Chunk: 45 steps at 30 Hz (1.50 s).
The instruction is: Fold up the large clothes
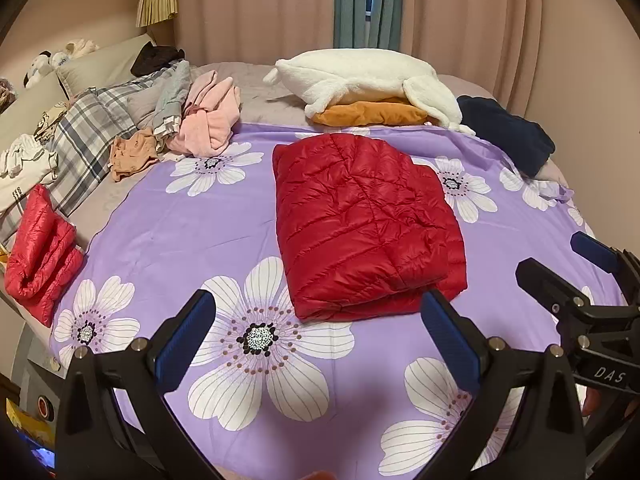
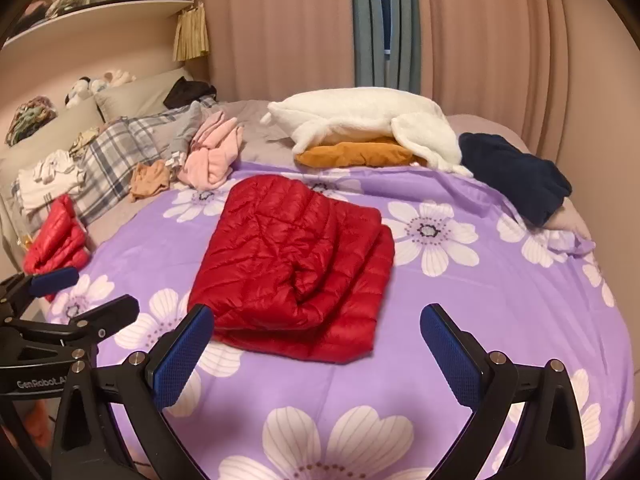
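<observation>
A dark red quilted down jacket (image 1: pixel 364 220) lies folded into a thick rectangle on the purple flowered bed cover (image 1: pixel 192 224). It also shows in the right wrist view (image 2: pixel 296 264). My left gripper (image 1: pixel 316 324) is open and empty, held above the cover just in front of the jacket's near edge. My right gripper (image 2: pixel 316 340) is open and empty, also just in front of the jacket. Each gripper shows in the other's view, the right gripper (image 1: pixel 560 264) at the right and the left gripper (image 2: pixel 92 292) at the left.
A lighter red folded puffer (image 1: pixel 40 264) lies at the bed's left edge. A white fleece (image 1: pixel 360 76) on an orange garment (image 1: pixel 368 114), a navy garment (image 1: pixel 508 136), and a pile of pink and plaid clothes (image 1: pixel 204 120) lie at the back. Curtains hang behind.
</observation>
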{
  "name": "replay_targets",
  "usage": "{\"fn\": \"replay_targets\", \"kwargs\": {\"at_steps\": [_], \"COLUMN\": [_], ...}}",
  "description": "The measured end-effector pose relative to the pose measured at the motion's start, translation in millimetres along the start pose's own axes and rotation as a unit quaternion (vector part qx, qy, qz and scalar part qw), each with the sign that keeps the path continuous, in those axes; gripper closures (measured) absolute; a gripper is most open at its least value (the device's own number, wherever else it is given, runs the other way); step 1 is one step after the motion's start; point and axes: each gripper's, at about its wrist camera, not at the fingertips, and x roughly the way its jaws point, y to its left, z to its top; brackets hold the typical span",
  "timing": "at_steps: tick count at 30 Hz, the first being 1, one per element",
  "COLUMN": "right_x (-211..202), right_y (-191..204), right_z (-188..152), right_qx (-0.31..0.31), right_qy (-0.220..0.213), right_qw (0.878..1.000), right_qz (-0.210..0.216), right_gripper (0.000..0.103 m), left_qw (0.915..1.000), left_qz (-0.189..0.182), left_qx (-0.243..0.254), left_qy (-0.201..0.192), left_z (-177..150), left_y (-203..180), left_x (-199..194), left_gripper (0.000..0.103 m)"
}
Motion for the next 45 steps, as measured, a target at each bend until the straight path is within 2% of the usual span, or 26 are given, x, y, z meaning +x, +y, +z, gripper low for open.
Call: {"fn": "replay_targets", "kwargs": {"at_steps": [45], "right_x": [-3.9], "right_y": [0.7], "right_z": [2.4], "right_qx": [0.003], "right_qy": [-0.004], "right_qw": [1.0], "right_qz": [0.001], "right_gripper": [0.001], "left_qw": [0.9999], "left_qz": [0.005], "left_qx": [-0.001], "left_qy": [-0.009], "left_z": [2.6], "left_y": [1.8], "left_x": [-8.7], "left_gripper": [0.0]}}
